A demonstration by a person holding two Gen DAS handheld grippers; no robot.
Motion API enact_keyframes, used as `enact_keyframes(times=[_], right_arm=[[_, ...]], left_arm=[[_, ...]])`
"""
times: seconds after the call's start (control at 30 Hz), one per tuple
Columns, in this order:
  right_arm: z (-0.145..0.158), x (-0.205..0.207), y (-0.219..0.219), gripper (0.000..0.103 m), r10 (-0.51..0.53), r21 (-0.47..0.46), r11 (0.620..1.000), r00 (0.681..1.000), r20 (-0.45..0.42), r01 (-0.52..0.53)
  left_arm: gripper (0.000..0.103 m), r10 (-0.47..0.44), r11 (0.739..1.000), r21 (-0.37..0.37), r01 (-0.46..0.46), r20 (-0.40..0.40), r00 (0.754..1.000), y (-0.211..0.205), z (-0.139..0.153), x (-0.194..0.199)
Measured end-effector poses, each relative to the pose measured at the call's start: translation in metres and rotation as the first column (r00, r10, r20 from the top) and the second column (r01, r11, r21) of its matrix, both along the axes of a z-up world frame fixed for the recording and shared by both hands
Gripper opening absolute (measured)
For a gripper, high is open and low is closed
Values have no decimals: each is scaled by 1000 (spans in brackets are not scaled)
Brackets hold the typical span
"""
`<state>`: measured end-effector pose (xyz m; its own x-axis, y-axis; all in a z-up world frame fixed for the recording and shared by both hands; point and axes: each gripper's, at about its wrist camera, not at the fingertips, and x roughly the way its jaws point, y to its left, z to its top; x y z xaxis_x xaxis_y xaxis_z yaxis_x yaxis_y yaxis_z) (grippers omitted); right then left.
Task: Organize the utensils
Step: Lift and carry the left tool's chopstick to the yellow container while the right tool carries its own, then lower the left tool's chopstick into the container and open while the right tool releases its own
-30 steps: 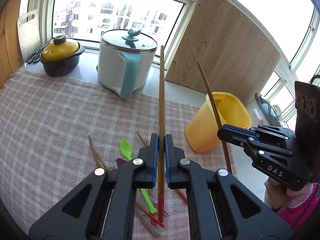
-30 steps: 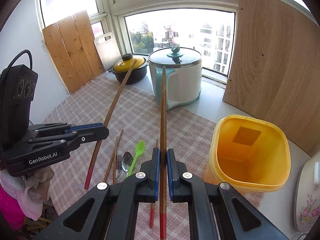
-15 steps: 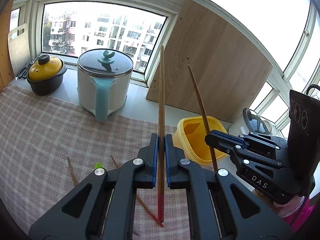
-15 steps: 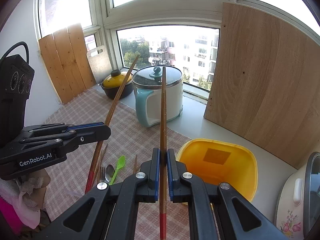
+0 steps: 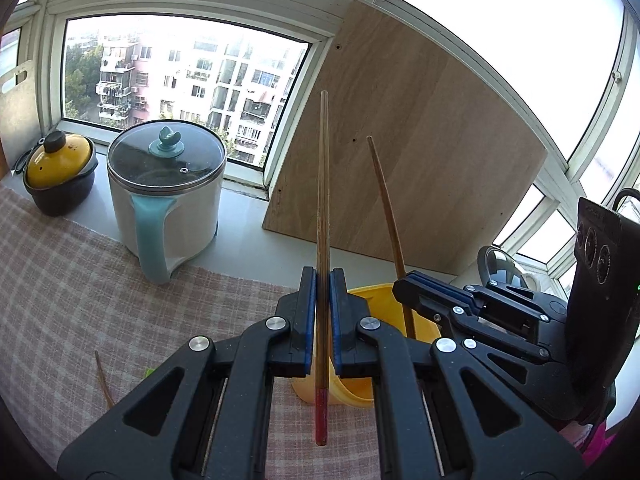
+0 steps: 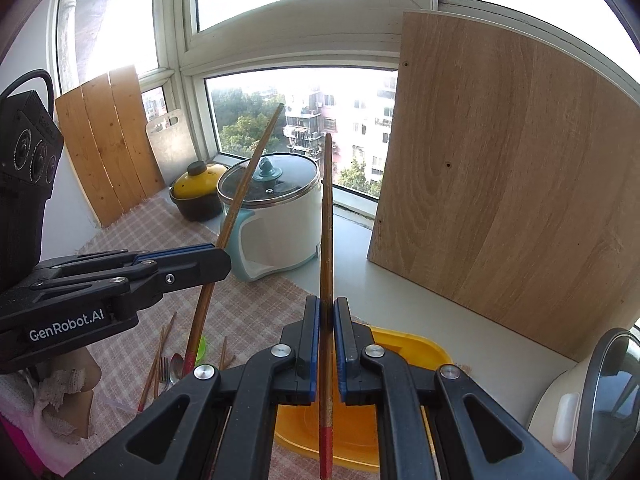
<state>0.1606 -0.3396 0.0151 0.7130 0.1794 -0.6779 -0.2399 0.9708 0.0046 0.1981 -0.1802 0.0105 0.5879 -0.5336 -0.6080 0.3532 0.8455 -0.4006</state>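
Note:
My left gripper (image 5: 322,280) is shut on a wooden chopstick (image 5: 322,184) with a red lower tip, held upright. It also shows in the right wrist view (image 6: 216,256), with its chopstick (image 6: 240,196). My right gripper (image 6: 327,312) is shut on a second red-tipped chopstick (image 6: 327,216), held upright over the yellow tub (image 6: 404,344). In the left wrist view the right gripper (image 5: 404,284) hangs over the yellow tub (image 5: 372,300). More chopsticks, a fork, a spoon and a green spoon (image 6: 202,346) lie on the checked cloth (image 6: 256,300).
A white and teal lidded pot (image 5: 168,196) and a yellow-lidded black pot (image 5: 56,172) stand by the window. A large wooden board (image 5: 412,160) leans at the back right. A white appliance (image 6: 592,400) stands right of the tub. Boards (image 6: 104,148) lean at the left.
Both grippers have risen and tilted up with their chopsticks. The tub now lies under the right gripper and close under the left one. The loose utensils have slid mostly out of view.

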Motion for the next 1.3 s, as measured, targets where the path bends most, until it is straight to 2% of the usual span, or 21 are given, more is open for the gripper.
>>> enact_keyframes(times=[0.2,0.53,1.0,1.07,1.13,1.2,1.3], right_arm=[[-4,11,-12,4,-3,-23,1000,1000,11,3],[-11,22,-30,4,-13,7,1000,1000,2,13],[-38,35,-47,5,-64,10,998,996,-57,65],[-40,33,-50,20,-79,6,997,995,-59,79],[-40,32,-52,28,-89,9,996,994,-58,90],[-39,30,-53,29,-96,10,995,994,-60,97],[-36,25,-54,39,-107,2,994,993,-51,107]], left_arm=[[4,6,1000,-17,-6,-9,1000,-17,-4,17],[4,-10,999,-46,8,-34,999,-43,-13,37],[4,-22,1000,0,22,-40,999,-61,-39,31],[4,-37,999,8,37,-45,998,-62,-40,28],[5,-42,999,22,43,-47,998,-62,-40,25],[5,-41,999,27,42,-44,998,-60,-39,23],[5,-37,999,28,39,-39,999,-54,-35,18]])
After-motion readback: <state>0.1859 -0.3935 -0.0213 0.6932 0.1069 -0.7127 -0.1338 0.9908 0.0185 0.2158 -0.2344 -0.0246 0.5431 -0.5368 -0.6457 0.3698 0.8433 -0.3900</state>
